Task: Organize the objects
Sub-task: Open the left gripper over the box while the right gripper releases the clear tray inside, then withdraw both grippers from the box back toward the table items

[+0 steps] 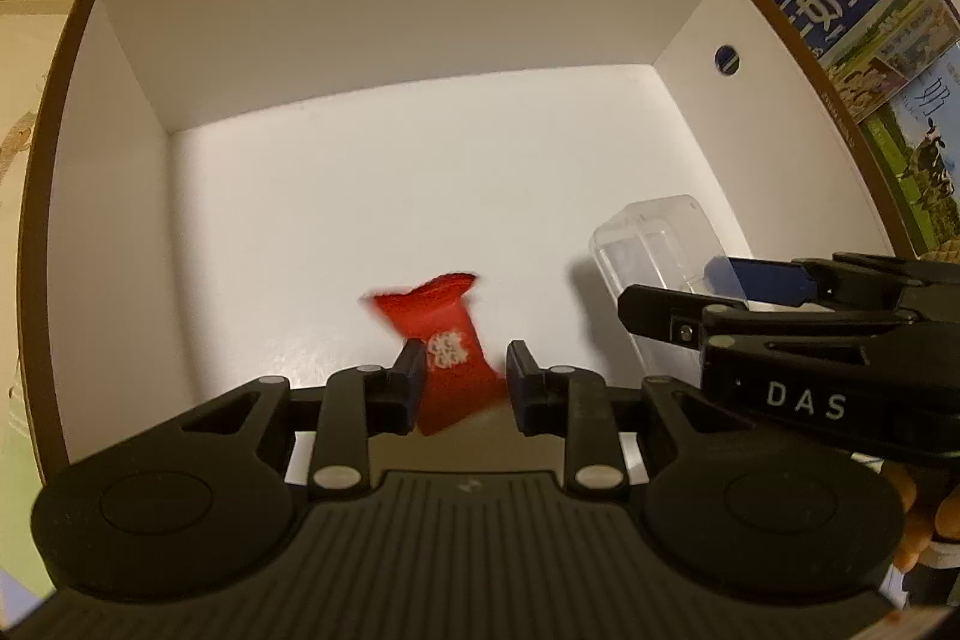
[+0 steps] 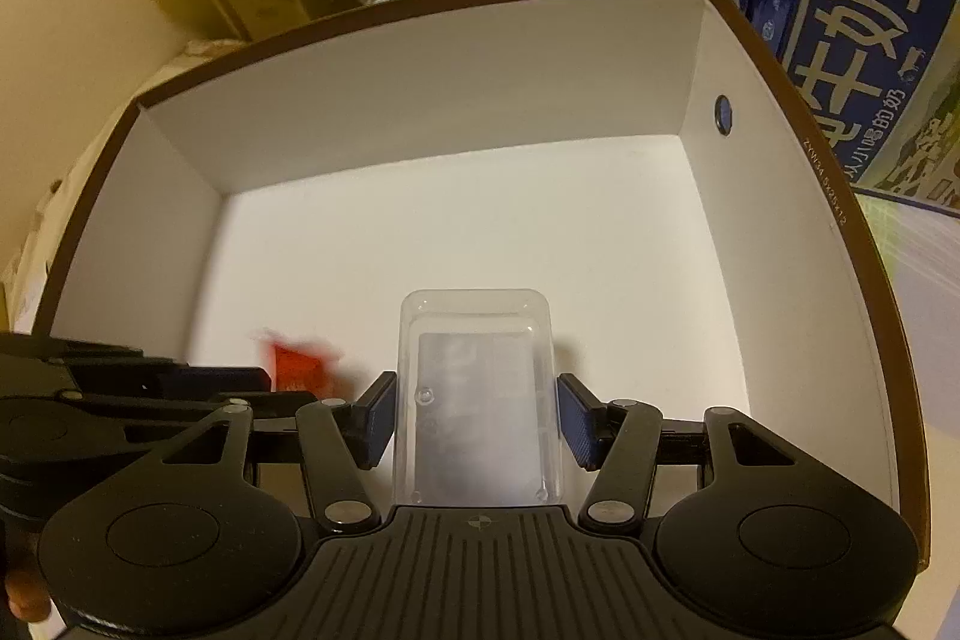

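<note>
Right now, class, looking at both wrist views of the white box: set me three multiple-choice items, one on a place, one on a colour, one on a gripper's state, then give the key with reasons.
1. Where does the clear plastic case sit?
A. Inside the white box
B. On the milk carton
C. On the floor

2. What colour is the small packet?
A. Green
B. Red
C. Blue

3. How does the left gripper stand around the packet?
A. Shut tight on it
B. Fingers apart
C. Out of view

Key: 1 A, the case lies within the white box walls, between the right gripper fingers. 2 B, its wrapper is red with white print. 3 B, a gap shows beside the packet, which looks blurred.
</note>
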Available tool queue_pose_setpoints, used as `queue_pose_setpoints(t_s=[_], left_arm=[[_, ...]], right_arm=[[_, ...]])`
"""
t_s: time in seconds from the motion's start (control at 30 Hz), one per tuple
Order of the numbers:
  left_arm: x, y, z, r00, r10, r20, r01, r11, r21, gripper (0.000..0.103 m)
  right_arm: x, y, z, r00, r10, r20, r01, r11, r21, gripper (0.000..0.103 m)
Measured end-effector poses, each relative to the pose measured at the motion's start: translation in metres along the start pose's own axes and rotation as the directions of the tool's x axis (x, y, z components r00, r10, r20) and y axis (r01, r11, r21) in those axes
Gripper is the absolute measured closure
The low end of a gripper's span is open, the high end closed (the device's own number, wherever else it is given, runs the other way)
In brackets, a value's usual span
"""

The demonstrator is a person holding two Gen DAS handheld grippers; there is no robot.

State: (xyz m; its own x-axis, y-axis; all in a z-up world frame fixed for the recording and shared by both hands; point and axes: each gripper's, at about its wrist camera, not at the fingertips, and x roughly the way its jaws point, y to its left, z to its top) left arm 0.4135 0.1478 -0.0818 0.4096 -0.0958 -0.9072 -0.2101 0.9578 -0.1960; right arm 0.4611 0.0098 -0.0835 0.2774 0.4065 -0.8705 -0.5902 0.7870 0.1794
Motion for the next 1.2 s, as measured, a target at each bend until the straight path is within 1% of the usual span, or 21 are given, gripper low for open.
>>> queue_pose_setpoints(t_s=[0.03,0.07,0.13,0.2,0.23,0.3,0.57,0.83,0.97,1.2], left_arm=[[-0.001,-0.001,0.001,1.0,0.013,0.003,-0.013,1.0,0.009,0.074],[-0.001,-0.001,0.001,1.0,0.019,0.005,-0.019,1.0,0.016,0.07],[-0.001,0.0,0.002,1.0,0.016,0.007,-0.016,1.0,0.015,0.063],[-0.002,0.0,0.002,1.0,0.021,0.009,-0.021,1.0,0.015,0.054],[-0.003,0.0,0.002,1.0,0.025,0.015,-0.026,0.999,0.02,0.052],[-0.005,-0.001,0.002,0.999,0.03,0.022,-0.031,0.999,0.028,0.044],[-0.023,-0.008,0.0,0.997,0.035,0.073,-0.039,0.997,0.063,0.034],[-0.052,-0.015,-0.007,0.99,0.033,0.136,-0.045,0.996,0.083,0.031],[-0.075,-0.018,-0.018,0.984,0.034,0.175,-0.051,0.995,0.09,0.022],[-0.116,-0.021,-0.049,0.972,0.049,0.232,-0.073,0.993,0.096,0.021]], right_arm=[[0.0,-0.001,0.001,1.0,-0.006,0.0,0.006,1.0,0.0,0.05],[-0.005,0.001,-0.002,1.0,-0.008,0.0,0.008,1.0,0.0,0.049],[-0.006,-0.001,-0.002,1.0,-0.005,0.001,0.005,1.0,0.007,0.045],[-0.009,-0.003,-0.002,1.0,-0.013,0.004,0.013,1.0,0.012,0.041],[-0.011,-0.004,-0.002,1.0,-0.016,0.009,0.016,1.0,0.011,0.04],[-0.017,-0.005,-0.002,1.0,-0.012,0.022,0.011,1.0,0.012,0.039],[-0.045,-0.004,-0.007,0.996,0.012,0.092,-0.014,1.0,0.025,0.037],[-0.082,0.001,-0.02,0.985,0.014,0.175,-0.022,0.999,0.044,0.037],[-0.106,0.001,-0.031,0.975,0.025,0.222,-0.04,0.997,0.066,0.037],[-0.148,0.004,-0.064,0.954,0.018,0.298,-0.051,0.993,0.103,0.037]])
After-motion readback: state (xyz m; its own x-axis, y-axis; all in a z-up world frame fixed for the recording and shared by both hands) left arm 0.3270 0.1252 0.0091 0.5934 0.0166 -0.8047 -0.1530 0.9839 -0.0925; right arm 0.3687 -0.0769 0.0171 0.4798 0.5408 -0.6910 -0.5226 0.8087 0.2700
